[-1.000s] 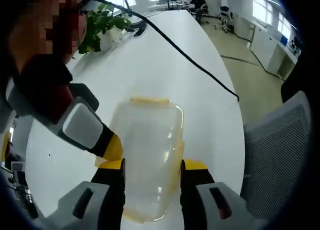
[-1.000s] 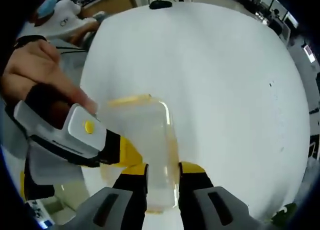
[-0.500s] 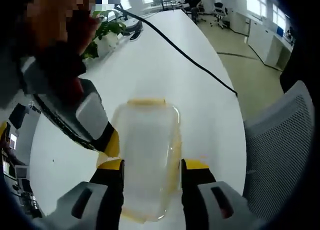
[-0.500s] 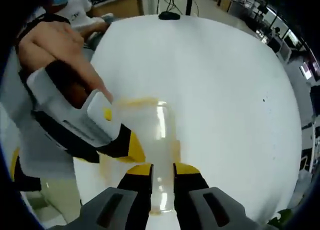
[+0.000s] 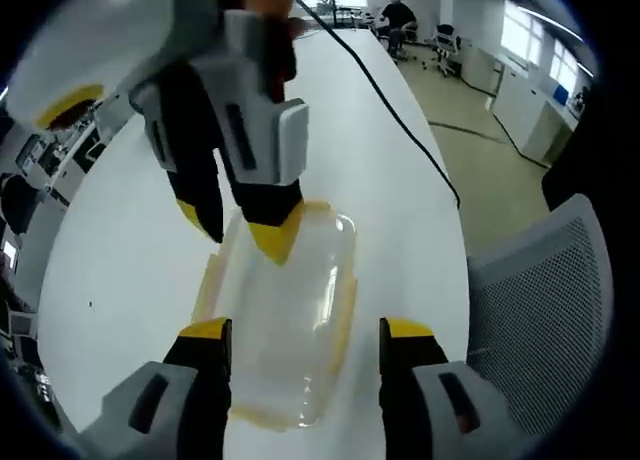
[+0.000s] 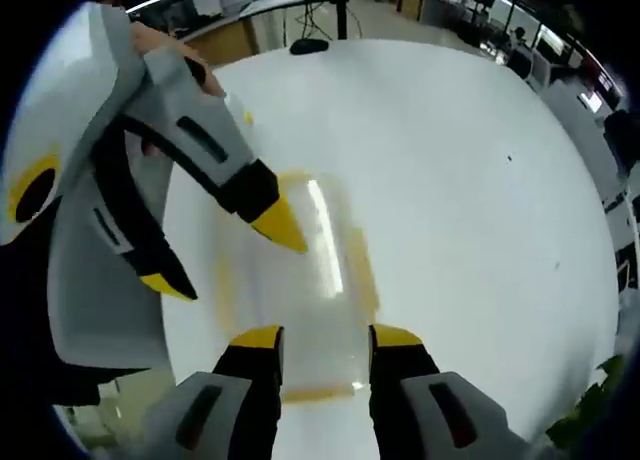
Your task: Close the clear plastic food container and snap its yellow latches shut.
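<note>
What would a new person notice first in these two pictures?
The clear container with yellow latches lies on the white table, between the left tool's open yellow-tipped jaws. The right tool reaches in from above, open, its tips by the container's far end.

Container [image 6: 320, 280]: motion-blurred in right gripper view, latch state can't be told; near end hidden betw. right gripper [image 6: 320, 342] jaws. Left gripper view: container's [image 5: 285, 310] far end partly covered by right gripper [image 5: 245, 225] tips. Left gripper [image 6: 225, 255] body cut off at frame edge. Chair [image 5: 535, 310]: partly out of frame.
</note>
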Available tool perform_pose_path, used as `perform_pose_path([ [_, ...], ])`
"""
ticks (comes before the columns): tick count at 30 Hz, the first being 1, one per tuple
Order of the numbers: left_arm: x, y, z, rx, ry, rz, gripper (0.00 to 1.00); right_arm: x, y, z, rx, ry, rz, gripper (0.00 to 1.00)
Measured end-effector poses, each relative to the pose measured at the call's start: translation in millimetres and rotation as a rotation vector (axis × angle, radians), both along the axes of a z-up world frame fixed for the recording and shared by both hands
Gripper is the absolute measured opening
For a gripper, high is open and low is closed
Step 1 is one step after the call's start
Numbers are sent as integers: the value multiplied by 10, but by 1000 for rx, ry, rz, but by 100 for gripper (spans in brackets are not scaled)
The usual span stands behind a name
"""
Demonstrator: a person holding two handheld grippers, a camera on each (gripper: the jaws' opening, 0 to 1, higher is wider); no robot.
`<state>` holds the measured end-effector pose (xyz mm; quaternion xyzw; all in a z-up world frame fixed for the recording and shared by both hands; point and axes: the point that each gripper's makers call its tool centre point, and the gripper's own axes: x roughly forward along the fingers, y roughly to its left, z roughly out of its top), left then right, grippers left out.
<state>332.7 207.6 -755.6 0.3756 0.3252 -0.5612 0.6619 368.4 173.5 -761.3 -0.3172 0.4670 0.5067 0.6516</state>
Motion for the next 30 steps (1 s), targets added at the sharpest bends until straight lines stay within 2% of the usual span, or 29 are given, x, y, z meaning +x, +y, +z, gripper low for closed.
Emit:
perform_pose_path([
  [4,81,15,47,-17,7,9,64,-28,-16,0,10,-12,8,43],
  [9,168,74,1,6,17,19,65,-44,-14,-39,4,-32,49,49],
  [16,114,156,-66,46,51,-50,76,-89,11,-49,-1,-46,100,55],
  [21,148,206,-111,77,46,-82,81,-129,25,-54,6,-46,125,60],
  [30,189,272,-211,137,39,-138,87,-104,40,-40,-17,-98,180,66],
])
